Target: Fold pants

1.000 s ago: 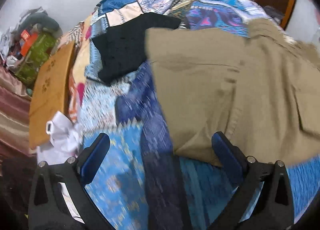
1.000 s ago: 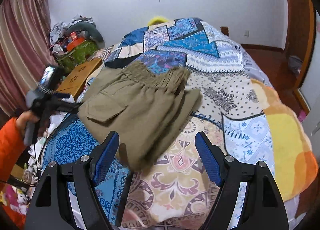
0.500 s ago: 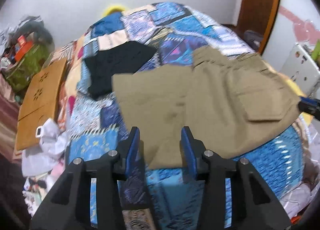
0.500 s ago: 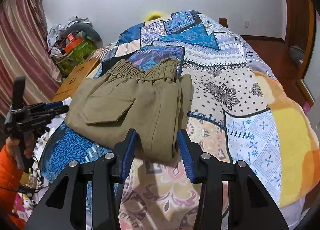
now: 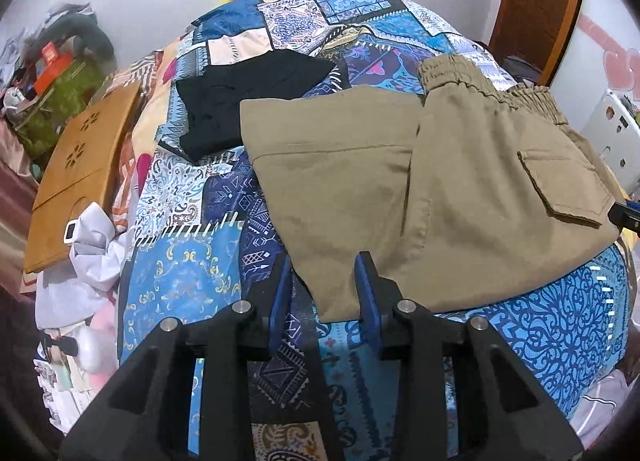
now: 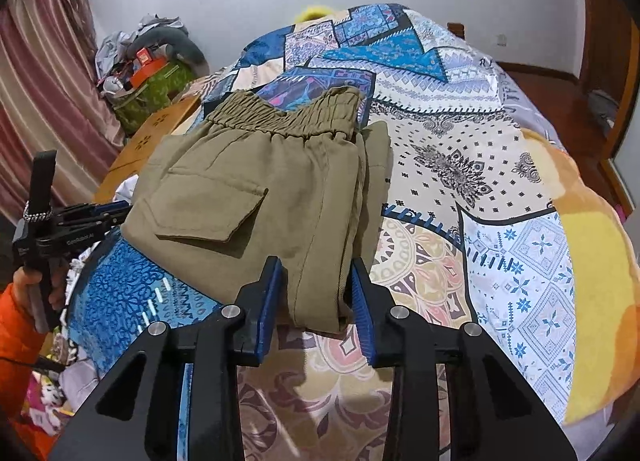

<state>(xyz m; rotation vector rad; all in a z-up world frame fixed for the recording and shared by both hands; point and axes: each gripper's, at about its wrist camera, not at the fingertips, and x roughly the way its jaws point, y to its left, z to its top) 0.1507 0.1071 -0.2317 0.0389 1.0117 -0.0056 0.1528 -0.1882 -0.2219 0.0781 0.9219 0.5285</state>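
Khaki pants [image 5: 440, 189] lie folded on the patchwork bed, elastic waistband at the far end and flap pocket up. My left gripper [image 5: 321, 273] hovers over their near corner. Its jaws are closing, the cloth corner shows between the blue pads, and neither pad presses on it. The right wrist view shows the pants [image 6: 248, 181] with that left gripper [image 6: 116, 211] at their left edge, held by a hand in an orange sleeve [image 6: 16, 325]. My right gripper [image 6: 315, 277] is also closing, with the folded near edge between its pads, untouched. Its tip [image 5: 626, 215] peeks in at the pocket side.
A black garment [image 5: 248, 109] lies on the quilt [image 5: 180, 281] beyond the pants. A wooden board [image 5: 76, 173] and white cloth [image 5: 88, 245] sit beside the bed on the left. Clutter with a green bag [image 6: 156, 89] stands by the curtain [image 6: 48, 101].
Both grippers' jaws have narrowed from wide apart to a small gap. The left gripper has drawn back from the pants, which now lie flat and still.
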